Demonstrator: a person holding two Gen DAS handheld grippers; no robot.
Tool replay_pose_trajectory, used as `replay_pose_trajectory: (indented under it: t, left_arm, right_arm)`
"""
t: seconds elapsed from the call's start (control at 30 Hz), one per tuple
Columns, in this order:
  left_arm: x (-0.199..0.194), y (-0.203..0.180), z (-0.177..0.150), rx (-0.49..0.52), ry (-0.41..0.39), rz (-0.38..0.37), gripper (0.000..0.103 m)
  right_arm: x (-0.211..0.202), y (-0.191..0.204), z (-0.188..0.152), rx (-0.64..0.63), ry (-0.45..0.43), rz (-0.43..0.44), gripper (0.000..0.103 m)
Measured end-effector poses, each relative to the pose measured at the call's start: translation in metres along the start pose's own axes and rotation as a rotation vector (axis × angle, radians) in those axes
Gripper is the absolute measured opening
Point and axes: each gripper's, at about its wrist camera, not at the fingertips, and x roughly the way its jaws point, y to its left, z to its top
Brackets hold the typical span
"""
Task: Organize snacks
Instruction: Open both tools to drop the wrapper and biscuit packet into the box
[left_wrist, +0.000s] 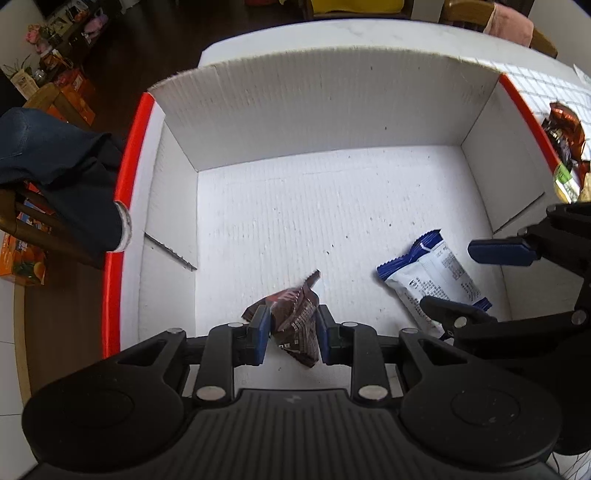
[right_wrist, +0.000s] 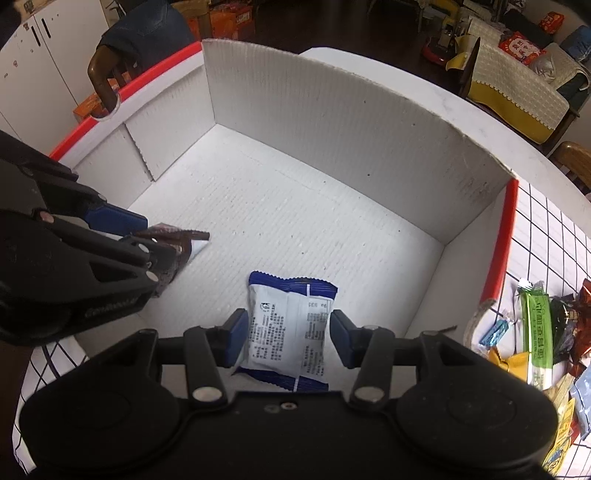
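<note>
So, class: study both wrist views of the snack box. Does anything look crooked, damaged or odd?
Nothing is spilled or broken. The brown snack packet looks crumpled and skewed between the left gripper fingers. The blue-and-white packet lies flat, slightly angled, on the white box floor between the right gripper fingers.

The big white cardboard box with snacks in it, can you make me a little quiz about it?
1. True or false: the left tool has its fingers around a brown crinkly foil packet.
2. Which packet lies between the right tool's open fingers? A) green B) blue-and-white plastic packet C) orange
3. Fill in: the white cardboard box has a ___ rim.

Key: 1 true; 2 B; 3 red.
</note>
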Motion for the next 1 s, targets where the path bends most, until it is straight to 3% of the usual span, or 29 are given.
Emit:
replay_pose_trajectory:
  t: [0.33,0.4,0.47,0.5,0.83,1.0]
  left_arm:
    - [-0.035,0.004,-0.006,-0.026,-0.092,-0.033,0.031]
    - [-0.046,0.002,-0.009,-0.03,-0.117,-0.042,0.035]
    - [-0.056,0.0,-0.012,-0.036,-0.147,-0.049,0.052]
    - [-0.062,-0.001,-0.014,-0.039,-0.164,-0.048,0.055]
    - [-0.11,-0.021,-0.031,-0.035,-0.273,-0.075,0.057]
    - [-0.13,-0.038,-0.039,-0.021,-0.331,-0.098,0.068]
  right_arm:
    - [-0.041,-0.011,-0.01,0.075,-0.12,0.044,0.054]
    - [-0.052,-0.013,-0.013,0.09,-0.145,0.051,0.054]
    - [-0.062,-0.016,-0.016,0.104,-0.168,0.057,0.055]
    - [-0.068,-0.017,-0.018,0.113,-0.18,0.062,0.056]
    - [-0.119,-0.033,-0.045,0.171,-0.3,0.108,0.066]
    - [-0.142,-0.042,-0.062,0.19,-0.352,0.128,0.074]
